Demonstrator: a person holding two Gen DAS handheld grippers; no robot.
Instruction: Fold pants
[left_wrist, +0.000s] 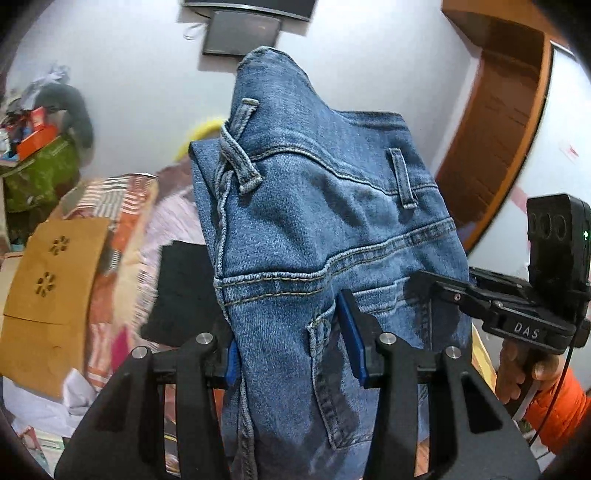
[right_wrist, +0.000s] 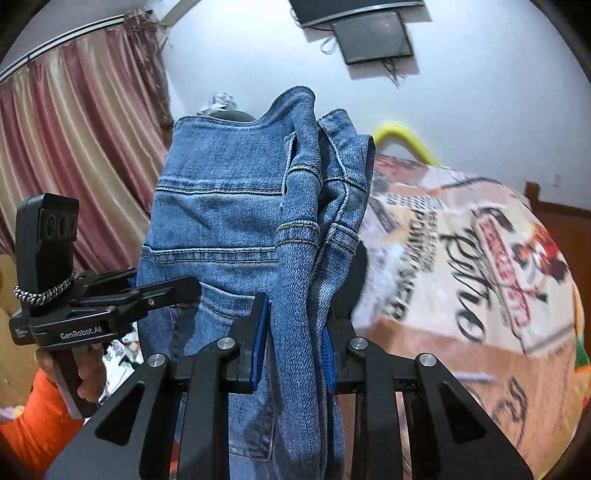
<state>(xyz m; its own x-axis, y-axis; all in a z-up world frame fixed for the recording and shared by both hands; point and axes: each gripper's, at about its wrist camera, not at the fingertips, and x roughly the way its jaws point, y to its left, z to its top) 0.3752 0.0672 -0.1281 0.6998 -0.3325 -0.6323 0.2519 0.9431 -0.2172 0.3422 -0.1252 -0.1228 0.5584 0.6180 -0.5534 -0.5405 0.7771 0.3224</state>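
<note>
Blue jeans (left_wrist: 314, 221) hang lifted in the air, waistband and belt loops up, a back pocket showing low down. My left gripper (left_wrist: 291, 350) is shut on them, its blue pads pressing a thick fold beside the pocket. In the right wrist view the jeans (right_wrist: 221, 221) are bunched into several layers, and my right gripper (right_wrist: 293, 349) is shut on that bunch near the waistband's other end. Each gripper shows in the other's view, the right gripper (left_wrist: 439, 291) at the denim's right edge and the left gripper (right_wrist: 177, 291) at its left edge. The legs drop out of sight below.
A bed with a printed blanket (right_wrist: 461, 258) lies below and ahead. A black cloth (left_wrist: 181, 291), a cardboard sheet (left_wrist: 48, 280) and a clutter pile (left_wrist: 40, 147) sit to the left. Curtains (right_wrist: 74, 129), a wall screen (right_wrist: 373, 37) and a wooden door (left_wrist: 491, 129) ring the room. Orange-sleeved hands (left_wrist: 517, 365) hold the grippers.
</note>
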